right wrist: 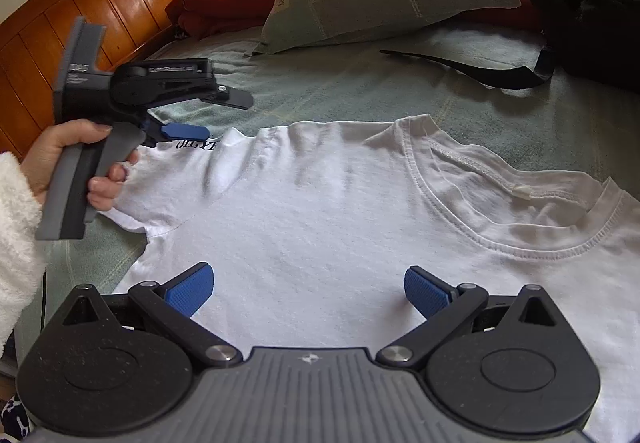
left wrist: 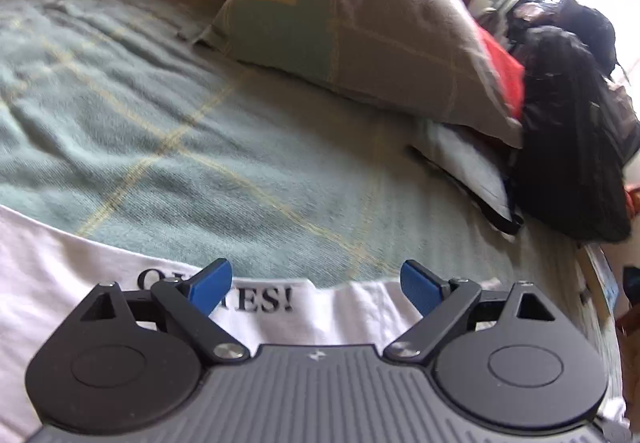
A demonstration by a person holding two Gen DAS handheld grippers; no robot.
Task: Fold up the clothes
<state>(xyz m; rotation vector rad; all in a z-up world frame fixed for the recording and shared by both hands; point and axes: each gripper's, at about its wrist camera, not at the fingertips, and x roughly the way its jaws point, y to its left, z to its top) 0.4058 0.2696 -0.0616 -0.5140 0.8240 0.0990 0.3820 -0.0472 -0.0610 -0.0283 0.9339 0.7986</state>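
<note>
Right wrist: left hand gripping handle.

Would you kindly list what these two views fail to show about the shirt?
- Print: left wrist view, a fingertip covers the middle letters; right wrist view, the left gripper covers it.
- T-shirt hem: cut off by the bottom edge, behind the right gripper.

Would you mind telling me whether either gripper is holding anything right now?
Neither holds anything. The left gripper and right gripper are both open over the white cotton T-shirt, gripping no part of it.
</note>
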